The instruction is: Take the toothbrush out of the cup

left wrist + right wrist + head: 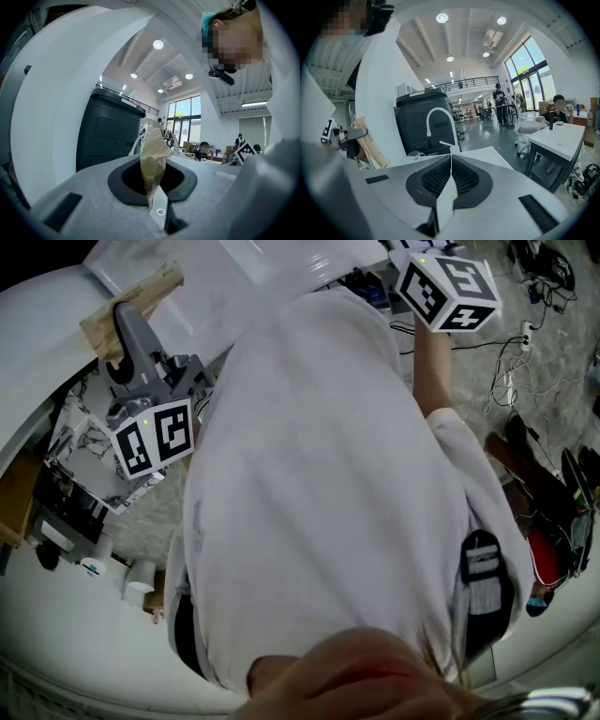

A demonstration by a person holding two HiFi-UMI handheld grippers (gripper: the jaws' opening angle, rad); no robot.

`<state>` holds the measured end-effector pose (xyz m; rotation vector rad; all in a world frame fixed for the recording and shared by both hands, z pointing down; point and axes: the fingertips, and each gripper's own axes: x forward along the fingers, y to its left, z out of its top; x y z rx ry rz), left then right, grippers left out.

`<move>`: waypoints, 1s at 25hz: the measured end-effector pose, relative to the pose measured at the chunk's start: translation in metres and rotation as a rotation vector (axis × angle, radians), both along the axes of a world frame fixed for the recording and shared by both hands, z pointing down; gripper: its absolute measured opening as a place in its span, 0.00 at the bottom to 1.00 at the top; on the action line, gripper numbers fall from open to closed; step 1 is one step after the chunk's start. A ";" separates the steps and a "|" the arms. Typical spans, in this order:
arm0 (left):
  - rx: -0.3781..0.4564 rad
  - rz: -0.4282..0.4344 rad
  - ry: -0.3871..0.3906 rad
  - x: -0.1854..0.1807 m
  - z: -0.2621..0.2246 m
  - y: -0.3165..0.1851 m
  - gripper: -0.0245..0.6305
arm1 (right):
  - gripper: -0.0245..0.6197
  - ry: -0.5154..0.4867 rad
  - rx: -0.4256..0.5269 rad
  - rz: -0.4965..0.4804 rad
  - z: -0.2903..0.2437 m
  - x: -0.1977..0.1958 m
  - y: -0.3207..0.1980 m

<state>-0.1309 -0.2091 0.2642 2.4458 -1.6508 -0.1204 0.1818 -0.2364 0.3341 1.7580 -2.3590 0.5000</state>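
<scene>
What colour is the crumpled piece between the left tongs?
The crumpled piece is tan, like brown paper; best in left gripper view.

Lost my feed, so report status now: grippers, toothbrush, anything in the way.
Left gripper shut on a tan crumpled piece. Right gripper shut, empty. Toothbrush and cup not in sight. Person's white shirt fills head view.

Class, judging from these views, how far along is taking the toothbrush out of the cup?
Done: nothing certain; no cup shows clearly. In hand: the left gripper is shut on a tan paper-like strip, possibly a wrapped toothbrush; the right gripper is shut and empty. Left: confirming the toothbrush is out.
</scene>
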 end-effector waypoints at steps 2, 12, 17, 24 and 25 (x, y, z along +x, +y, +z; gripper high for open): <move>0.001 -0.001 -0.002 0.000 0.000 0.001 0.10 | 0.06 -0.002 0.002 -0.004 0.001 -0.001 0.000; 0.002 -0.022 -0.003 -0.002 -0.001 0.002 0.10 | 0.06 -0.004 0.006 -0.021 0.001 -0.003 -0.003; 0.003 -0.029 -0.004 -0.003 0.000 0.002 0.10 | 0.06 -0.008 0.009 -0.030 0.001 -0.004 -0.005; 0.009 -0.027 -0.003 -0.003 -0.001 0.003 0.10 | 0.06 -0.007 0.011 -0.029 0.001 -0.005 -0.004; 0.009 -0.026 -0.003 -0.002 -0.001 0.003 0.10 | 0.06 -0.006 0.011 -0.028 0.001 -0.004 -0.004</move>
